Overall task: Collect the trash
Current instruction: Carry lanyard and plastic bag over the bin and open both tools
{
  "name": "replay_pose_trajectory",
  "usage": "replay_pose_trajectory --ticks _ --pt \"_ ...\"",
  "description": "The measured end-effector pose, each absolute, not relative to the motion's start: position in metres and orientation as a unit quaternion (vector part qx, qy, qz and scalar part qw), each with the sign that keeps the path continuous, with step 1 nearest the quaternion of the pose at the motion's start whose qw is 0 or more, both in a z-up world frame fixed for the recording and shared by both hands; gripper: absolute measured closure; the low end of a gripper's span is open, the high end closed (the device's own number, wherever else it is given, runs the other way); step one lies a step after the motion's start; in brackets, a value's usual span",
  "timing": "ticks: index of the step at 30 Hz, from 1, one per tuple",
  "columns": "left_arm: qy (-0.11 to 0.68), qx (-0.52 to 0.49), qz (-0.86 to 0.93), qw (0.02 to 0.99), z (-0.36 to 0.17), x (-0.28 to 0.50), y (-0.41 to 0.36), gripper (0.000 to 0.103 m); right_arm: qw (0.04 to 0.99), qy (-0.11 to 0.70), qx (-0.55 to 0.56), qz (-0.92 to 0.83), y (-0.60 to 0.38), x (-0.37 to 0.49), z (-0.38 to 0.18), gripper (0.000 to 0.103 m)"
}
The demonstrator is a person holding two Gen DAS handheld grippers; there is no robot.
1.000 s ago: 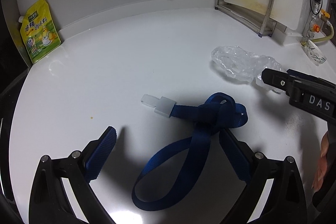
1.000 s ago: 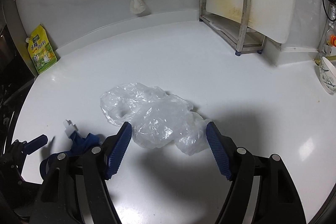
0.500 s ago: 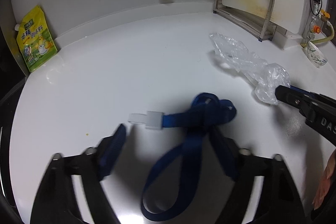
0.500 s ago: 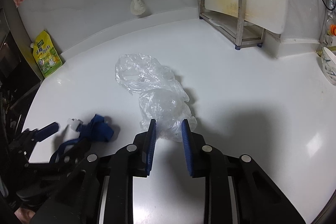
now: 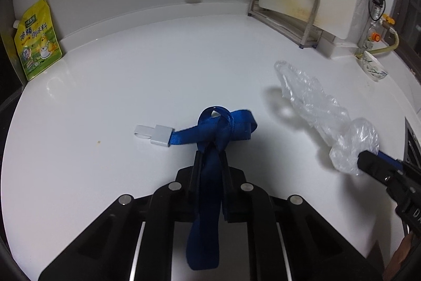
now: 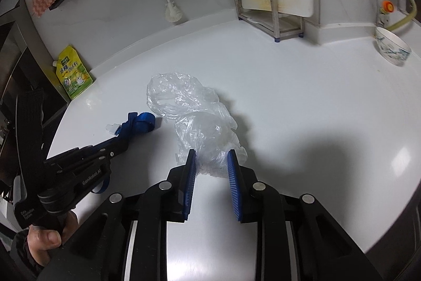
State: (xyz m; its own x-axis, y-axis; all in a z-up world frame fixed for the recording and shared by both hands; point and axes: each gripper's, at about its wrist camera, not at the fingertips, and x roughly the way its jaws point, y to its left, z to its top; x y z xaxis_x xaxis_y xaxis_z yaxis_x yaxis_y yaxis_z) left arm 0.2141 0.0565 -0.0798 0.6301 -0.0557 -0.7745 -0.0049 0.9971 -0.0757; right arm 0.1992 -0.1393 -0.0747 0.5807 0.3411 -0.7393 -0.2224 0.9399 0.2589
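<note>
Blue strap [image 5: 210, 144] is now clamped in the left claw [image 5: 210, 162], previously apart. Right claw [image 6: 211, 157] has pinched the plastic bag [image 6: 200, 123]; both lift off the bench [image 5: 131, 70], right of the yellow pouch [image 5: 36, 41], ready for disposal.

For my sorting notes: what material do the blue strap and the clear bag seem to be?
The blue strap: woven fabric webbing, probably nylon; matte ribbed weave, pale plastic clip.
The clear bag: thin plastic film, glossy, crinkled, see-through.
</note>
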Motion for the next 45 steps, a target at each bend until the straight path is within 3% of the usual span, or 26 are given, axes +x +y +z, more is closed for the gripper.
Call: replay_pose_trajectory --ticks 26,45 --pt "0.395 0.001 -0.079 0.915 -0.048 0.003 0.019 0.093 0.905 0.387 0.154 0.085 -0.179 -0.033 -0.073 0.08" --pt "0.409 0.052 -0.134 0.901 -0.077 -0.073 -0.036 0.093 0.9 0.394 0.18 0.048 -0.22 -0.139 -0.109 0.08"
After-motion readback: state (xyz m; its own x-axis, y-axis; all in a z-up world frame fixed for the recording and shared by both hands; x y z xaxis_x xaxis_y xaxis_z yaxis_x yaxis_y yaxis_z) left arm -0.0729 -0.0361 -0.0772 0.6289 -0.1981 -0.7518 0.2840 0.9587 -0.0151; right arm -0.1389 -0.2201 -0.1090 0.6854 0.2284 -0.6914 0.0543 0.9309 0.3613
